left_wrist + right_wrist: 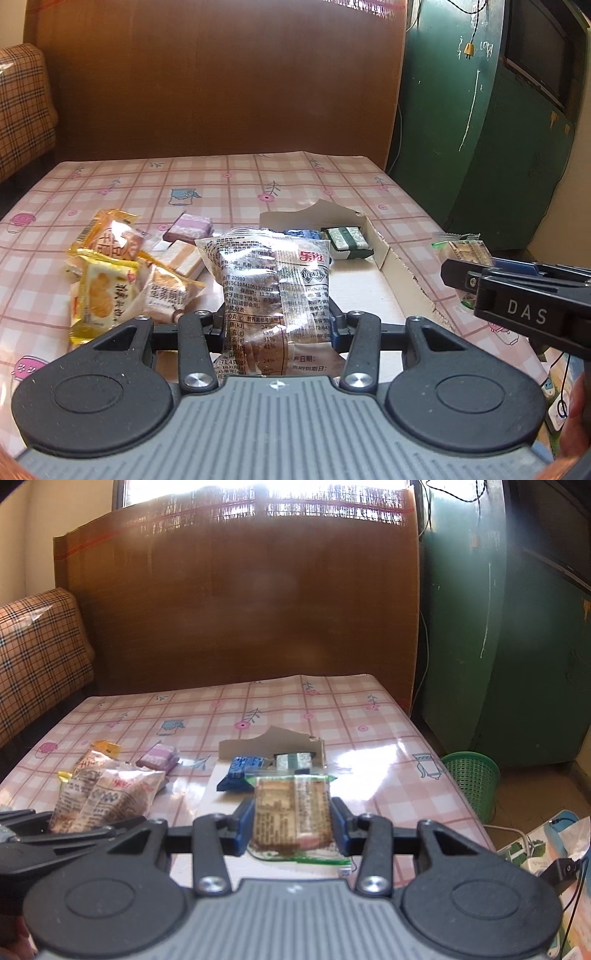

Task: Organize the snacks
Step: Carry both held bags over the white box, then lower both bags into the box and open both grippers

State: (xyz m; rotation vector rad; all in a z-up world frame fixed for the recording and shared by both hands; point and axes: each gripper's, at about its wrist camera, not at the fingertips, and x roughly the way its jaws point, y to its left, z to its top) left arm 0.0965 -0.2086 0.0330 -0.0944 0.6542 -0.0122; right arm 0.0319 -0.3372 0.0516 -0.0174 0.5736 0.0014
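Clamped in the left gripper [277, 321], a clear printed snack packet [271, 291] points lengthwise away over the cardboard tray [391, 258] on the pink checked table [229, 177], loose snacks [110, 280] near its left edge. Rightward, the right gripper [291, 830] pinches a green-edged brown snack bar [291, 812], also pointing away.

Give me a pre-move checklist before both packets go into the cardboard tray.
1. Left gripper shut on the clear snack bag: ok.
2. Right gripper shut on the green-edged packet: ok.
3. Cardboard tray has bare floor free: ok.
4. Blue packet and green-white packet sit at the tray's far end, out of the way: ok.
5. Grippers clear of each other: cannot tell.
6. Yellow snack pile undisturbed beside the tray: ok.
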